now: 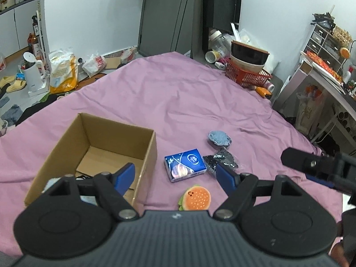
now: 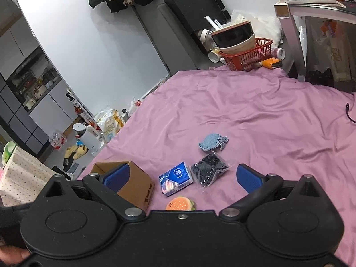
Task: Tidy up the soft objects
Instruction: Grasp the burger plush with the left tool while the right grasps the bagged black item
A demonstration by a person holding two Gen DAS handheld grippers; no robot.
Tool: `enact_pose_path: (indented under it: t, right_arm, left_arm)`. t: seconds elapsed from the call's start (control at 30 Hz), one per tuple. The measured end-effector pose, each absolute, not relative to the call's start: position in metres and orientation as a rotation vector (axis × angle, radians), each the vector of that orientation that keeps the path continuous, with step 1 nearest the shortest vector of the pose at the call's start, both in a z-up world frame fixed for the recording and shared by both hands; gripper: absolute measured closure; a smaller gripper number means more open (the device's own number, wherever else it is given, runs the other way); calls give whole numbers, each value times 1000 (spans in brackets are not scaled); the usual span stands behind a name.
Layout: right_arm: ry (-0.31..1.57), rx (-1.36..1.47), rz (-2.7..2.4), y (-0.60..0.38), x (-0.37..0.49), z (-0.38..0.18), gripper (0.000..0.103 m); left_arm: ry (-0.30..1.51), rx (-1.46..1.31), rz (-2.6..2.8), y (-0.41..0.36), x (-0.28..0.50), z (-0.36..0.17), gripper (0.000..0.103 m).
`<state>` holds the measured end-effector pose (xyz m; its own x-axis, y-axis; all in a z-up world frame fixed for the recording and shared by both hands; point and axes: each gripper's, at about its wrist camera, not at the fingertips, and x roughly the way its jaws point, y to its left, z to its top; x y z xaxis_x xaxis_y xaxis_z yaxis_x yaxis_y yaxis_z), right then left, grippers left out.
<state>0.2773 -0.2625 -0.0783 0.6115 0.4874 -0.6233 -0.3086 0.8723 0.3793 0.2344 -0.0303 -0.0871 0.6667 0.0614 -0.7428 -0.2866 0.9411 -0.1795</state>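
Observation:
On the pink bedsheet (image 1: 178, 93) lie a blue tissue pack (image 1: 185, 165) (image 2: 175, 179), a burger-shaped plush (image 1: 195, 198) (image 2: 180, 203), a black item in a clear bag (image 1: 222, 159) (image 2: 209, 170) and a light blue knitted piece (image 1: 219, 138) (image 2: 212, 142). An open cardboard box (image 1: 95, 153) (image 2: 133, 182) stands to their left. My left gripper (image 1: 175, 173) hovers open above the tissue pack and plush, holding nothing. My right gripper (image 2: 181, 176) is open too, above the same items, and appears at the right edge of the left wrist view (image 1: 316, 166).
A red basket (image 1: 247, 75) with stacked bowls (image 1: 248, 57) sits at the bed's far corner. A desk (image 1: 329, 80) stands to the right. Bags, a white kettle (image 1: 33, 71) and slippers lie on the floor left of the bed. A dotted fabric bin (image 2: 20, 182) is near my right gripper.

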Motion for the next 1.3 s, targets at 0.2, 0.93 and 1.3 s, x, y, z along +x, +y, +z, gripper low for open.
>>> enact_pose_path:
  t: [0.2, 0.93, 1.3]
  right_arm:
    - [787, 240, 413, -265, 303, -75, 0]
    - [980, 437, 448, -283, 365, -174, 8]
    - [1058, 439, 482, -265, 380, -205, 11]
  left_arm:
    - [846, -274, 214, -41, 252, -102, 25]
    - [1034, -307, 206, -69, 306, -179, 38]
    - [1142, -369, 237, -73, 302, -216, 40]
